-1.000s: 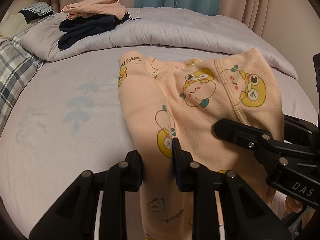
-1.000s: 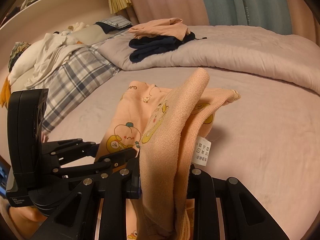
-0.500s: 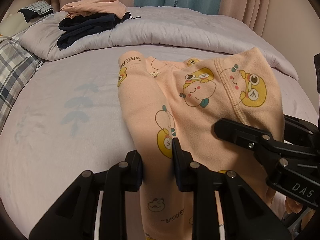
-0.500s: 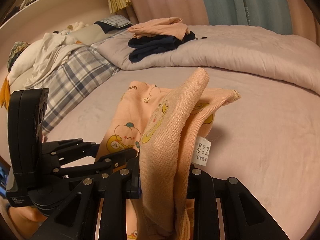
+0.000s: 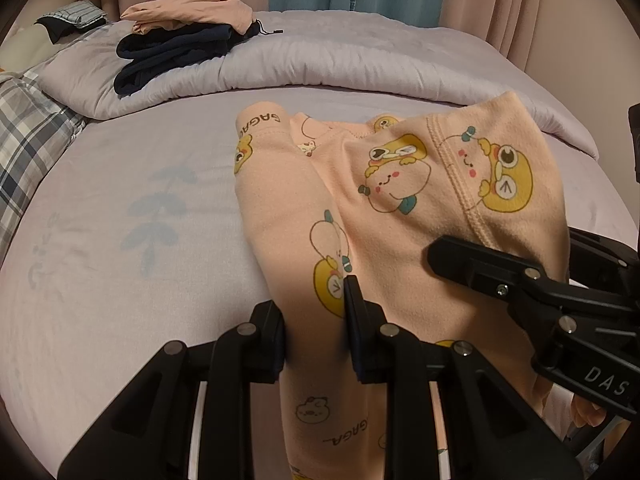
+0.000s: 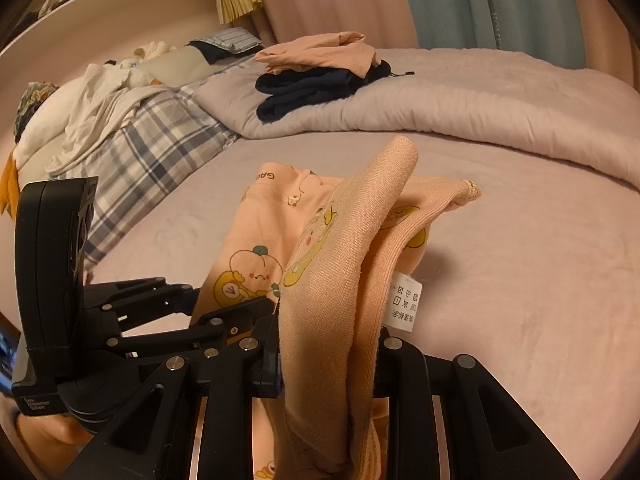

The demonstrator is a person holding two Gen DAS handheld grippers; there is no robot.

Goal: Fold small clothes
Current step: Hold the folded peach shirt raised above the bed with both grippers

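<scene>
Bed (image 5: 100,216) w/ lilac sheet fills frame; peach cartoon-print garment (image 5: 392,184) lies centre-right. Rolled lilac duvet (image 5: 360,68) across top, plaid blanket (image 5: 28,140) at left edge.

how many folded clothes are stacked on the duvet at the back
2: a peach garment on top, and a navy garment directly under it, both on the rolled lilac duvet. Thinner pieces could be hidden between them.
</scene>
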